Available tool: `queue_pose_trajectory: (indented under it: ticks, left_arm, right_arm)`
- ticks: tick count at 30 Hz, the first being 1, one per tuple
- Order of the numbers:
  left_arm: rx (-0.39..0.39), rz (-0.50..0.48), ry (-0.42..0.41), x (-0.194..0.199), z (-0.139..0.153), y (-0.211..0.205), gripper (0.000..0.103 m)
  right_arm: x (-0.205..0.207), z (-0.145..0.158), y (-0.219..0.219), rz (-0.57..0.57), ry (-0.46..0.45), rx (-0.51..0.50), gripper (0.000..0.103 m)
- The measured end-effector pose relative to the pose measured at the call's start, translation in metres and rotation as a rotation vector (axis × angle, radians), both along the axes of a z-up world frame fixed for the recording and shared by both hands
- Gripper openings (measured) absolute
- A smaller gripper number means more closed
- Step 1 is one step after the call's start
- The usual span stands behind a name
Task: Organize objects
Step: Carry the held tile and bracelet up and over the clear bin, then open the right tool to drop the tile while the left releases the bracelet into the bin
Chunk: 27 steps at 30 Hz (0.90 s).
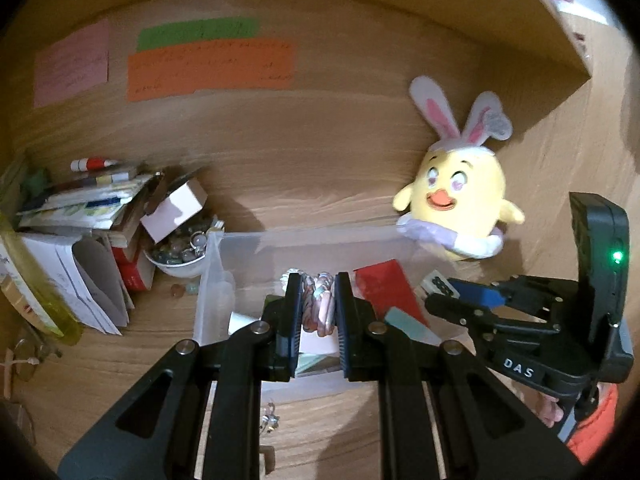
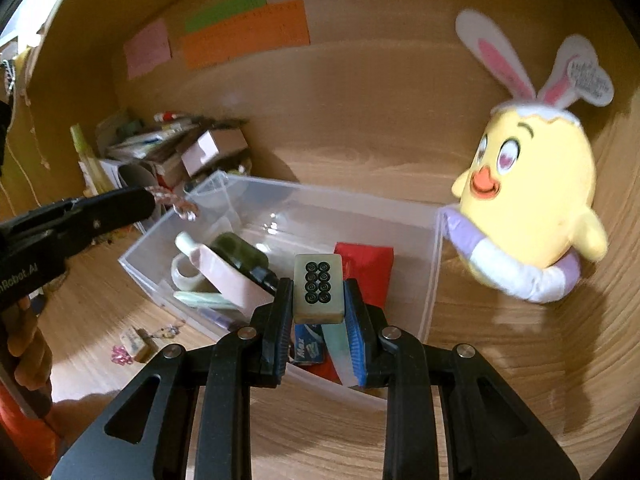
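Note:
My left gripper (image 1: 319, 282) is shut on a pink and white twisted bracelet (image 1: 318, 308), held just over the near side of a clear plastic box (image 1: 304, 237). In the right wrist view the same left gripper (image 2: 154, 200) comes in from the left, and the bracelet (image 2: 182, 206) hangs above the clear box's (image 2: 320, 194) left corner. My right gripper (image 2: 319, 292) is shut on a mahjong tile (image 2: 318, 272) with black circles, above the box's front edge. In the left wrist view that right gripper (image 1: 434, 294) and the tile (image 1: 439, 285) are at the right.
The box holds a red packet (image 2: 366, 264), a tape roll (image 2: 186, 274), a dark green bottle (image 2: 240, 254) and other bits. A yellow plush chick (image 2: 532, 200) leans against its right side. Stacked papers (image 1: 80, 208) and a bowl of stones (image 1: 180, 248) stand left. Small trinkets (image 2: 134, 346) lie on the wood.

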<state>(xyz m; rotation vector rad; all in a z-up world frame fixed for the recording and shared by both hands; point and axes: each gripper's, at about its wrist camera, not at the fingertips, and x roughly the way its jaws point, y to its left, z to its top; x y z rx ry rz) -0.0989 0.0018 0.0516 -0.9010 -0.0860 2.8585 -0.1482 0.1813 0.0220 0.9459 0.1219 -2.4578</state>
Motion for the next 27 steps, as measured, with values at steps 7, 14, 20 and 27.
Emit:
queue_pose_trajectory:
  ticks: [7,14,20,27]
  left_arm:
    - [-0.007,0.029,-0.051,-0.020,-0.022,-0.002,0.015]
    - [-0.020,0.035,-0.098,-0.033,-0.039,-0.001,0.015]
    - [-0.020,0.033,-0.125,-0.036,-0.046,0.000,0.020]
    - [-0.014,0.039,-0.114,-0.029,-0.040,-0.001,0.063]
  right_arm:
    - [-0.007,-0.010,-0.002,-0.004,-0.024,0.011,0.023]
    - [-0.013,-0.020,-0.006,-0.034,-0.037,0.045,0.023]
    - [-0.010,-0.018,-0.010,-0.036,-0.008,0.067,0.023]
    - [-0.007,-0.017,-0.011,-0.041,0.006,0.091,0.048]
